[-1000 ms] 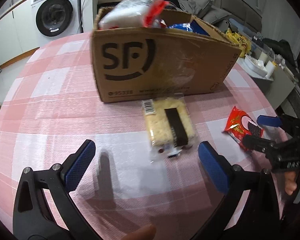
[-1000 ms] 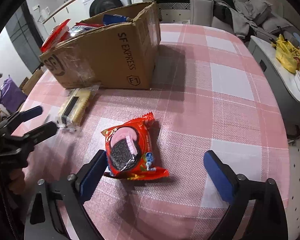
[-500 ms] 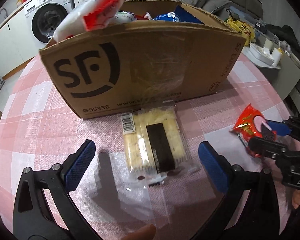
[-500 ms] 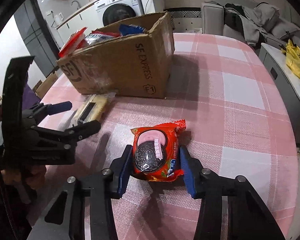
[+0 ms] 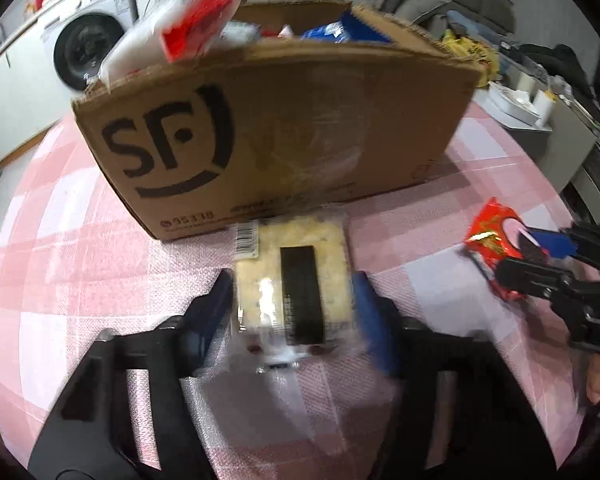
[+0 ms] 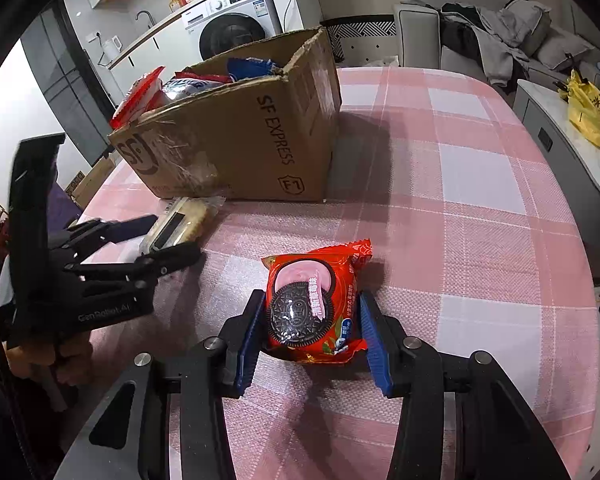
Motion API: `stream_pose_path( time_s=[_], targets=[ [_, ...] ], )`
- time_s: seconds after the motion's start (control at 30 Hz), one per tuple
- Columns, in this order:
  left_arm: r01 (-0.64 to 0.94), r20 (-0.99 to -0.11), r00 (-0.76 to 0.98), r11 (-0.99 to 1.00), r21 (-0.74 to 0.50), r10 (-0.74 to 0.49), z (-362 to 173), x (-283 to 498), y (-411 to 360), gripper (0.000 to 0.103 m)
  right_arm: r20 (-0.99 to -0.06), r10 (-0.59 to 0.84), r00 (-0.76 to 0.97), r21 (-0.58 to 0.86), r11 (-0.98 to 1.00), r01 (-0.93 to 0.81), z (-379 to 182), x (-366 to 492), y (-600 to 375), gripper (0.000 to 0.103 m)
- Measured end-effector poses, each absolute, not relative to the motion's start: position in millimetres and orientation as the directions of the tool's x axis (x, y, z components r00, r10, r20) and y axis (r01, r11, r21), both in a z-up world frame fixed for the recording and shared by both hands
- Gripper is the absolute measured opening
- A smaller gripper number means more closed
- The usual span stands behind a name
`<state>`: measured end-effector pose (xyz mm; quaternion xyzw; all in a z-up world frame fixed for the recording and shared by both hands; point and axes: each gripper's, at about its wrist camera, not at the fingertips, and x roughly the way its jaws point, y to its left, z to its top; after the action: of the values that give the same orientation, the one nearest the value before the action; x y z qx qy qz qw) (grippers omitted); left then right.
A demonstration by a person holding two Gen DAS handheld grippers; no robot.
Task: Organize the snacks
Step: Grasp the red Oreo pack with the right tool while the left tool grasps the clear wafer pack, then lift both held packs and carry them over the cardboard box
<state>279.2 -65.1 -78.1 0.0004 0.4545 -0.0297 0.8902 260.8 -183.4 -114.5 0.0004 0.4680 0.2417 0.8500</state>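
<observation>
A clear packet of yellow snack with a black band (image 5: 260,264) lies flat on the pink checked table, against the front of the cardboard SF box (image 5: 300,132). My left gripper (image 5: 292,284) straddles it; its jaws are closing, and the blurred blue pads sit against the packet's two long sides. To the right, my right gripper (image 6: 311,300) is shut on a red Oreo packet (image 6: 316,280) that rests on the cloth. From the right wrist view, the left gripper (image 6: 174,236) flanks the yellow packet (image 6: 188,216) beside the box (image 6: 252,140).
Several snack bags fill the box; a red and white bag (image 5: 188,20) pokes over its rim. A washing machine (image 6: 236,20) stands behind, a sofa with clothes (image 6: 500,28) at the back right, and a counter with a yellow bag (image 6: 588,112) past the table's right edge.
My left gripper moved in toward the box and its wide jaws came together around the yellow packet. My right gripper's jaws closed on the Oreo packet and have stayed there.
</observation>
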Motion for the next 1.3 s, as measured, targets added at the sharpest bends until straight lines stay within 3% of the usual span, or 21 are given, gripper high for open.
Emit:
stream_pose_path(
  time_s=[0.27,0.7,1.3],
  targets=[
    [0.083,-0.777,0.622,0.995,-0.059,-0.098,-67,262,-72,0.055,-0.762,0.44,0.476,0.24,0.873,-0.424,-105,255,-182,0.046],
    [0.071,-0.677,0.725,0.992,-0.105,-0.123,-6,213,-34,0.055,-0.653,0.5,0.569,0.272,0.856,-0.439,-67,243,-179,0.046],
    [0.0,-0.56,0.826,0.995,-0.102,-0.057,80,205,29,0.055,-0.578,0.526,0.625,0.3,0.848,-0.437,-4,273,-150,0.046]
  ],
)
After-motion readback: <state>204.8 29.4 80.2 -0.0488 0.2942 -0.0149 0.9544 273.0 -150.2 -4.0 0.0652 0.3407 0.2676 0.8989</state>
